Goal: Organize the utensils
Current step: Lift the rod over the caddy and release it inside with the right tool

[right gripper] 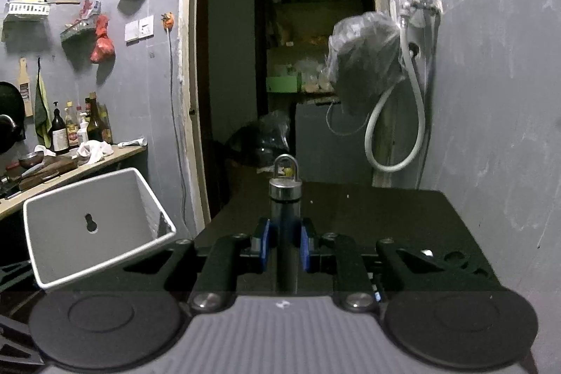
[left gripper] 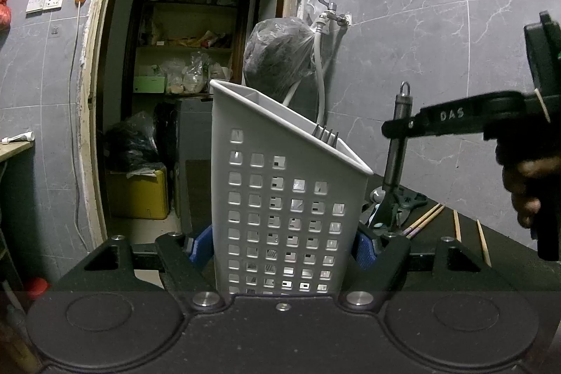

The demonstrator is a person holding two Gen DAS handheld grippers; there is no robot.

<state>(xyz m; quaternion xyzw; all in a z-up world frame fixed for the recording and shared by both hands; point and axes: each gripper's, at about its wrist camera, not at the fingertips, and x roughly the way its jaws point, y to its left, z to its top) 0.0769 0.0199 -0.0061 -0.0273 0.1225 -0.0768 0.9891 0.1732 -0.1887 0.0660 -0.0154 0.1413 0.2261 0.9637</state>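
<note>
Utensil (right gripper: 285, 219) held upright in right claw (right gripper: 284, 246), pads clamped on its handle, hang-ring up, well above the bench (right gripper: 403, 216). Caddy (left gripper: 280, 198) gripped by left claw (left gripper: 280, 247), mouth lying to the utensil's left and lower. Fork (left gripper: 326, 133) already inside.

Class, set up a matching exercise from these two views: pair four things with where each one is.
1 caddy
2 fork
3 steel handle
4 chopsticks

A lying on the table
B between the right gripper's pads
C standing inside the caddy
D clamped in the left gripper

Pairs: 1-D, 2-C, 3-B, 4-A
</note>
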